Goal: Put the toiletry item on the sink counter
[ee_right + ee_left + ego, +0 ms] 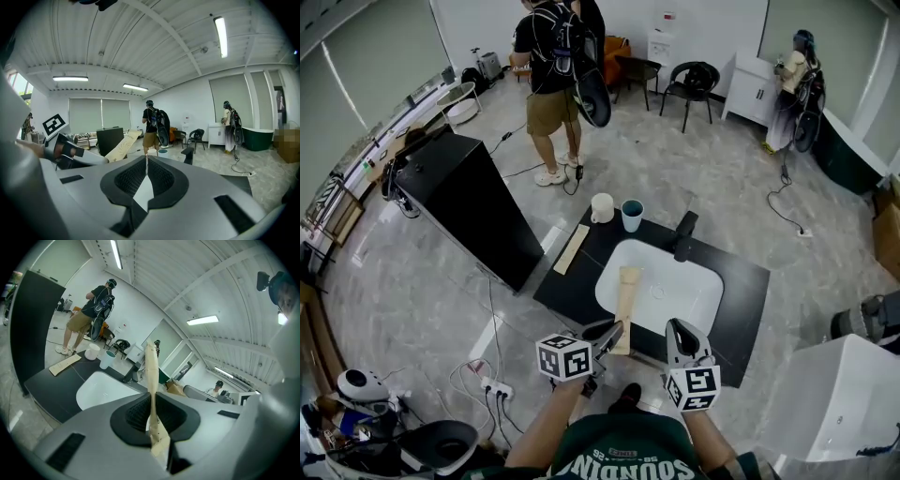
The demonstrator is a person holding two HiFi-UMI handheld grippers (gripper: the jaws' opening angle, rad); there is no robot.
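Note:
The toiletry item is a long flat beige pack [626,300], pinched at its near end by my left gripper [607,336], which is shut on it. The pack points away from me over the white sink basin [675,291] set in the black counter [741,300]. In the left gripper view the pack [151,376] stands edge-on between the jaws of the left gripper [152,420]. My right gripper [680,333] hovers over the counter's near edge; in its own view the right gripper [146,176] is shut with nothing in it, and the pack [123,145] shows at left.
A second beige pack [572,248] lies on the counter's left side. A white mug [602,207], a teal cup [632,215] and a black faucet [685,234] stand behind the basin. A black cabinet [473,206] is left; a person [551,84] stands beyond; cables lie on the floor.

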